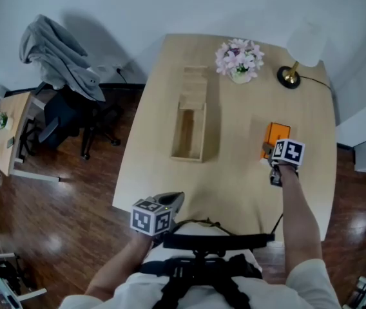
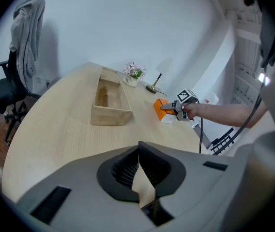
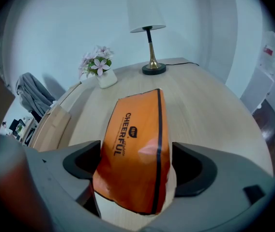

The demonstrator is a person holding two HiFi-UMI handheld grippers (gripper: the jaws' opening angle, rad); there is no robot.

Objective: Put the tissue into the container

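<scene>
Box [image 1: 189, 131] stands open-topped mid-counter [image 1: 234, 192], only its wood floor showing. Your right tool [image 3: 136, 152] is clamped on the orange tissue [image 3: 132, 124], right of the box. Your left tool [image 2: 138, 151], jaws together, hovers at the counter's near edge.

Tissue pack [image 1: 275, 136] right of container [image 1: 189, 131]; lamp [image 1: 290, 76] behind.

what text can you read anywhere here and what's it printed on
"CHEERFUL": on the orange tissue pack, running along its side.
Small logo and fine line of print beside that word: too small to read.
Nothing else in any view is legible.
</scene>
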